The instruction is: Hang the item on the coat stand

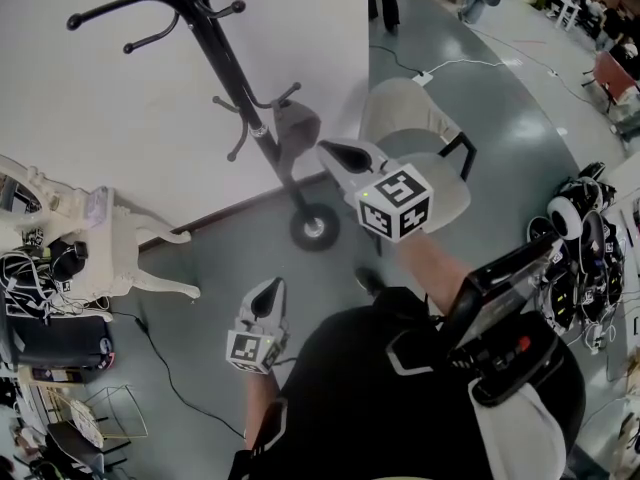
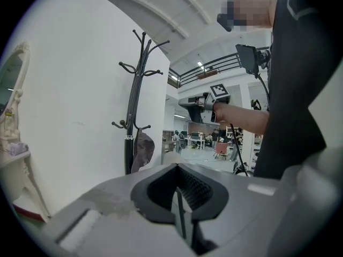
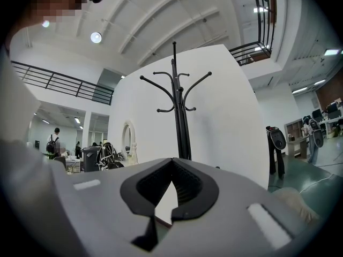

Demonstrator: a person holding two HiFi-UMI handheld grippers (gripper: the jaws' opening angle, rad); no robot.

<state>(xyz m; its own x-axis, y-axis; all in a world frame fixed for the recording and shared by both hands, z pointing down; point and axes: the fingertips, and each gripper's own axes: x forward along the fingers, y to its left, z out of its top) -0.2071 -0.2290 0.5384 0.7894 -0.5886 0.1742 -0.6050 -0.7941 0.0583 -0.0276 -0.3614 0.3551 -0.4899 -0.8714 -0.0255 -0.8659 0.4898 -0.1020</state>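
Note:
The black coat stand rises in front of the white wall, its round base on the grey floor. A grey-brown item, cap-like, hangs from one of its lower hooks; the left gripper view also shows the item beside the stand. My right gripper is held up just right of the item, shut and empty, apart from it. In its own view the right gripper points at the stand's pole. My left gripper is low and nearer me, shut with nothing in it.
A beige chair stands right of the stand's base. A white ornate table with a mirror and cable clutter is at the left. Equipment and headsets lie at the right. A person stands past the wall's end.

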